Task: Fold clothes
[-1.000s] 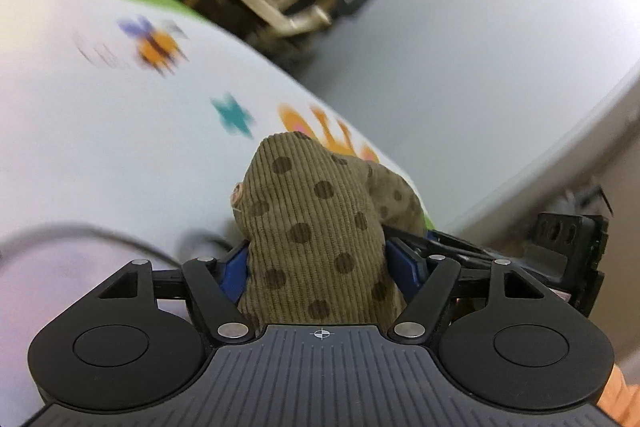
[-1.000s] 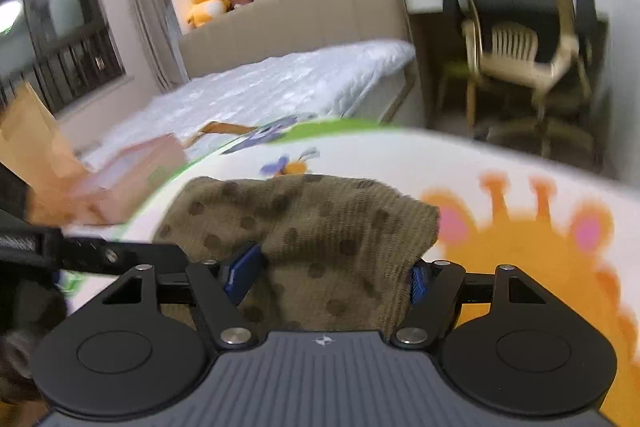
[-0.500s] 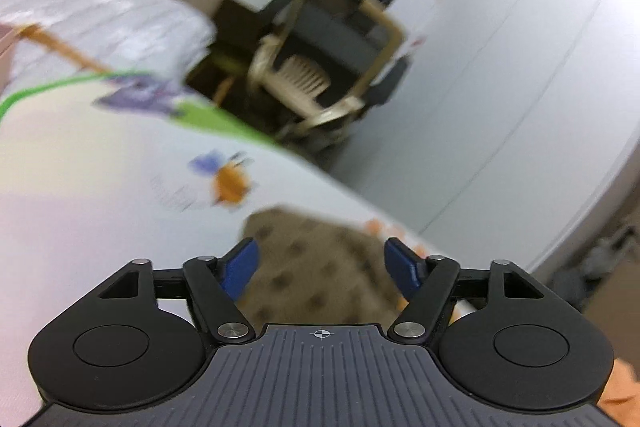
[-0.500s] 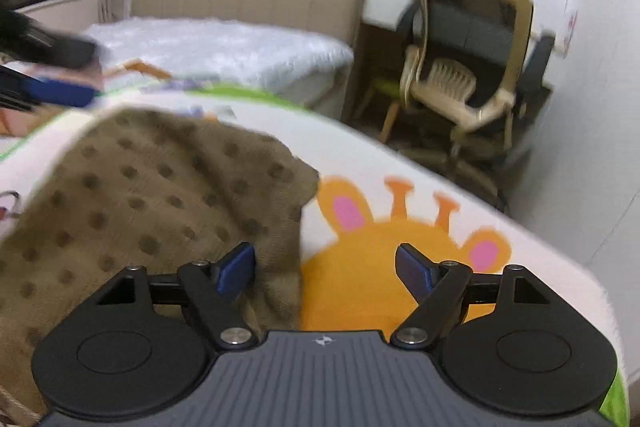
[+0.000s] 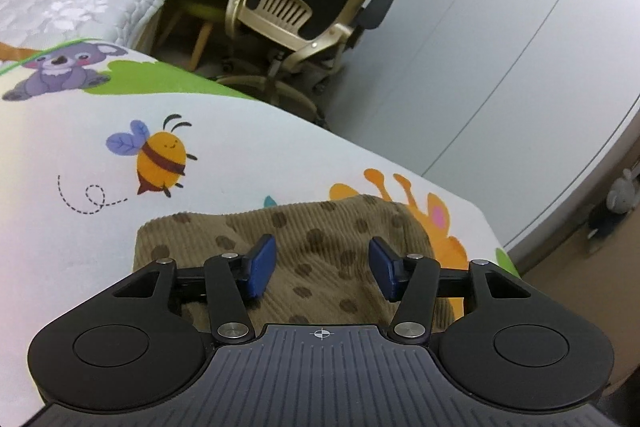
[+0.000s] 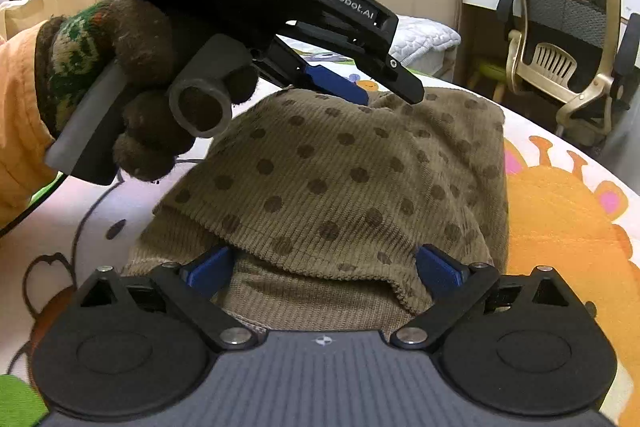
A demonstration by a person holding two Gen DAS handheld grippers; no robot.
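The spotted garment (image 6: 340, 187), one olive-brown corduroy piece with dark dots, lies folded over itself on the cartoon-print mat (image 5: 240, 147), right under and ahead of both your grippers. Your right gripper (image 6: 326, 269) has its jaws spread wide, one blue pad on either side of the near fold, and nothing is pinched between them; the top layer's edge runs across just in front of the pads. Your left gripper (image 5: 322, 269) is open too, its two blue pads apart with the cloth lying flat beneath them. From the right wrist view you see that left gripper (image 6: 360, 89) reaching in from the upper left, its tip over the far edge of the garment, held by your left hand (image 6: 136, 87) in one brown knitted glove. Ahead of the left gripper the mat shows one bee (image 5: 158, 157) and one koala (image 5: 60, 67); an orange giraffe (image 6: 560, 211) sits to the right of the cloth. One office chair (image 5: 304, 15) stands beyond the mat.
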